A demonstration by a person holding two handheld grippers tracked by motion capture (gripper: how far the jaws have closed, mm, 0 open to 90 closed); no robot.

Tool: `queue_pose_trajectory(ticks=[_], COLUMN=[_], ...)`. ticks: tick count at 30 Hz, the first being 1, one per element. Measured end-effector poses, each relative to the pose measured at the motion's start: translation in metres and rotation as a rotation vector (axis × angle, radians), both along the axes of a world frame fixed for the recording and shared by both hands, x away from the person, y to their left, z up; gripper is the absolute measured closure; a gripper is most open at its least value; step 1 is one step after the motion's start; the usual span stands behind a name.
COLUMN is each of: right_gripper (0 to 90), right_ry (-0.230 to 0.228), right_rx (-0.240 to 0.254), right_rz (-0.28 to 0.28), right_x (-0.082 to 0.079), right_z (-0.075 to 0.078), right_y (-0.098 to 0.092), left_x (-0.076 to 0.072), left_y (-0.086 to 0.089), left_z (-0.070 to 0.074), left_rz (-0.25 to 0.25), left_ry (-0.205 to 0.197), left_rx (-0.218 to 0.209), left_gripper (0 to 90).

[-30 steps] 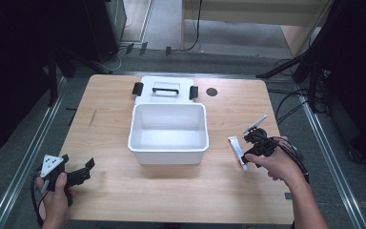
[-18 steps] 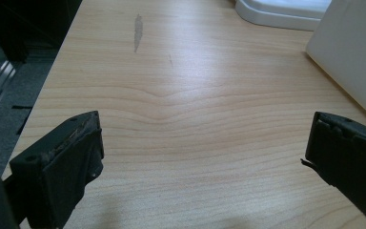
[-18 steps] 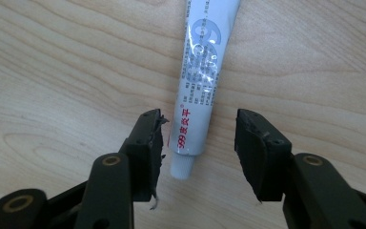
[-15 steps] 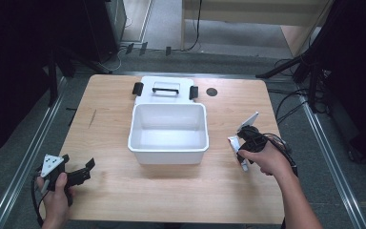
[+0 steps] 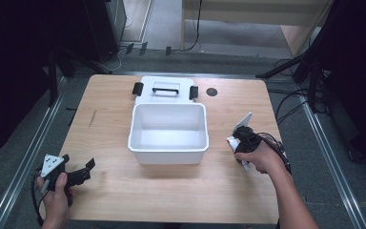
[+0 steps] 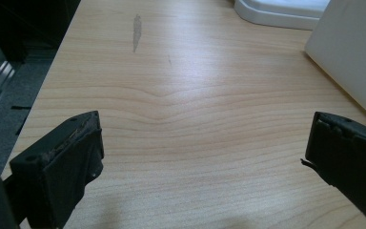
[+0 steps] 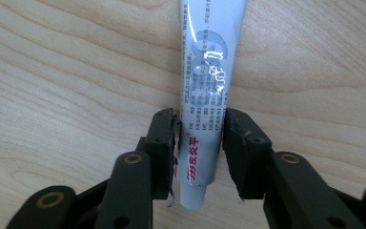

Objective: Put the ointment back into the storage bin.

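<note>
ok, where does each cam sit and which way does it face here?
High view: above the table's near side, looking forward and down; both forearms show.
Left gripper view: on the left gripper, along open jaws over the table.
Right gripper view: on the right gripper, down at a tube.
Shared: the white bin, high and left gripper views.

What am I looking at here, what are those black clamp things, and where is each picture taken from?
A person sits at a wooden table holding a hand-operated two-jaw clamp in each hand. One picture looks down from above; the other two come from small cameras riding on each clamp, looking along its jaws. On the table sit an empty white bin and, behind it, its lid with black latches. The left gripper rests open near the table's corner, nothing between its jaws. The right gripper has just been closing around a white tube with printed text, lying beside the bin; the pads look to be on its sides.
</note>
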State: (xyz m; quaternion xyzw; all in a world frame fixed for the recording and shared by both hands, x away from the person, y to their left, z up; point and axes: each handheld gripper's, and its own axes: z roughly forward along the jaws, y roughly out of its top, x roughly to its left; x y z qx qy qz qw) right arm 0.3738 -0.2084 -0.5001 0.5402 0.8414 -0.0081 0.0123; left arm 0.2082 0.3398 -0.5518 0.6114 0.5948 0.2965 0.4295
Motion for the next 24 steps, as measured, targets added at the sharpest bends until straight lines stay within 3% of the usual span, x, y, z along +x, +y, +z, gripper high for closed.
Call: queue_pose_trajectory(ticks=[14, 24], right_gripper=[71.0, 71.8], right_ry=[0.013, -0.005], right_rx=[0.001, 0.009], right_rz=[-0.005, 0.006], right_x=[0.0036, 0.0038], right_z=[-0.0044, -0.0023], right_y=[0.0007, -0.0029], left_x=[0.0000, -0.0001], left_y=[0.0000, -0.0003], left_z=[0.0000, 0.0000], left_rz=[-0.001, 0.000], left_ry=[0.000, 0.002], left_rx=[0.000, 0.002], left_gripper=[0.0, 0.0])
